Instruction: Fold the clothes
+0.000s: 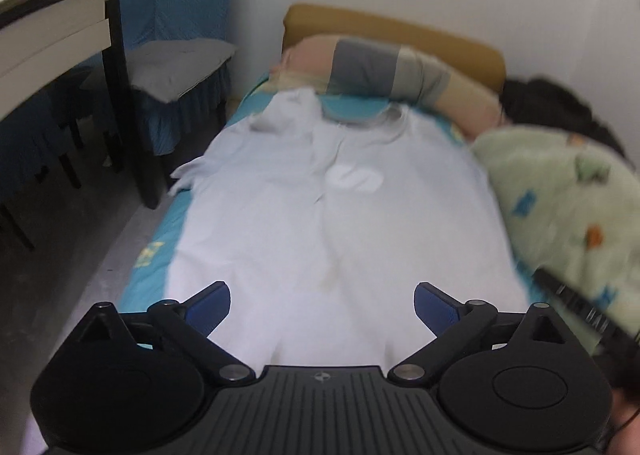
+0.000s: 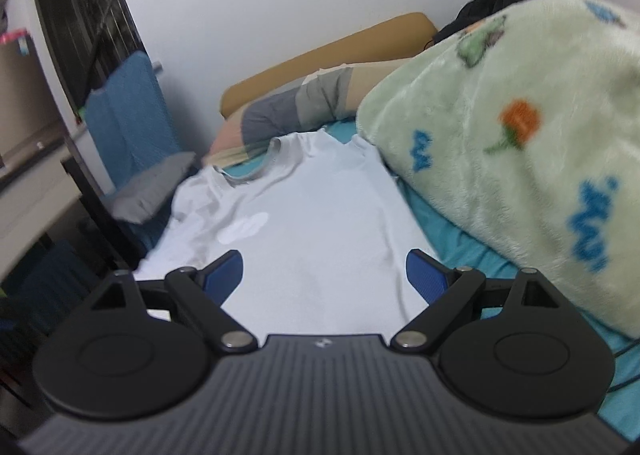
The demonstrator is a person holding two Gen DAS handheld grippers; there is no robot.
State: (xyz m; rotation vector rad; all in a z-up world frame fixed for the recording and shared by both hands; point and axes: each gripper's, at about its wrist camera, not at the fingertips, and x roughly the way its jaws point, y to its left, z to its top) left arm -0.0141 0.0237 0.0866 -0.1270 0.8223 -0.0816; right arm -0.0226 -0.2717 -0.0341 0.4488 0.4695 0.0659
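Your left gripper (image 1: 322, 305) hovers low over the hem end of the white T-shirt (image 1: 320, 215), fingers wide, nothing held. Your right gripper (image 2: 324, 275) is level beside it, fingers wide too. The shirt lies spread along the bed (image 2: 452, 239), collar toward the pillow (image 1: 384, 67); blur hides its left sleeve's lie. A green blanket (image 2: 520, 159) borders it.
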